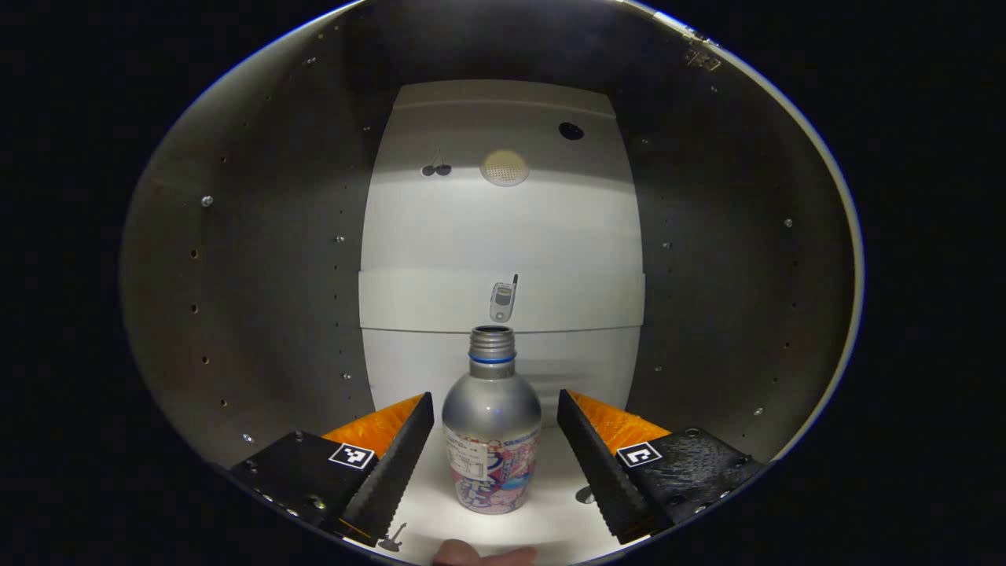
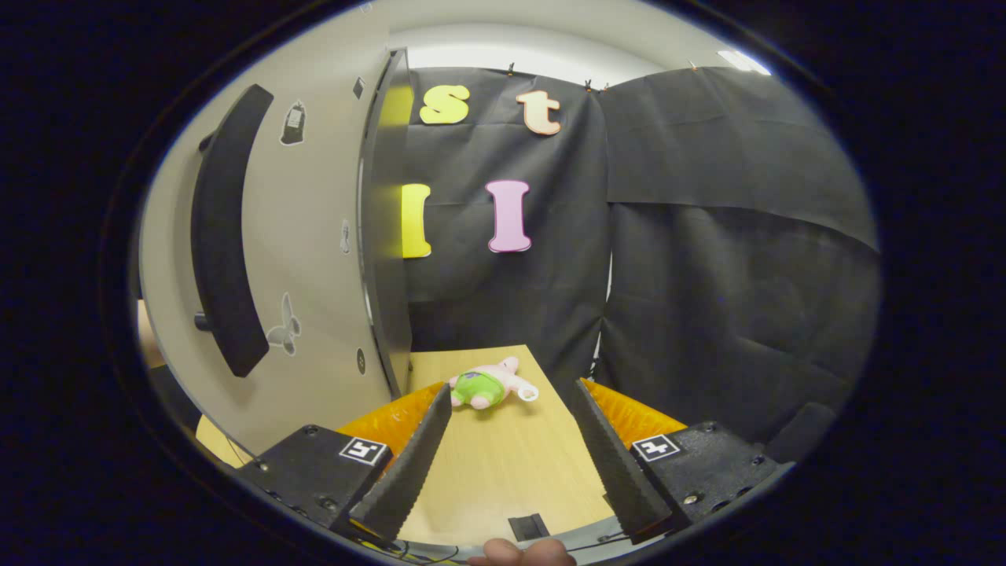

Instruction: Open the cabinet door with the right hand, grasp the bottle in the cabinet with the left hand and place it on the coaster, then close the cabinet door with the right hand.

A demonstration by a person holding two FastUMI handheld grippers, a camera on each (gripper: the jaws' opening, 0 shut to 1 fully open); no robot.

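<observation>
The bottle (image 1: 492, 428) was found standing upright on the cabinet (image 1: 259, 314) floor, uncapped, with a bare threaded neck, a blue ring below it, a silver shoulder and a printed label round the lower body. The left gripper (image 1: 495, 448) was seen spread open, one finger on each side of the bottle, apart from it. The right gripper (image 2: 509, 456) was likewise open and empty above the wooden table (image 2: 503, 464), beside the opened cabinet door (image 2: 314, 236), with a plush toy (image 2: 487, 385) lying beyond.

Bottle (image 1: 491, 440) btwn open left claw (image 1: 495, 424) fingers
</observation>
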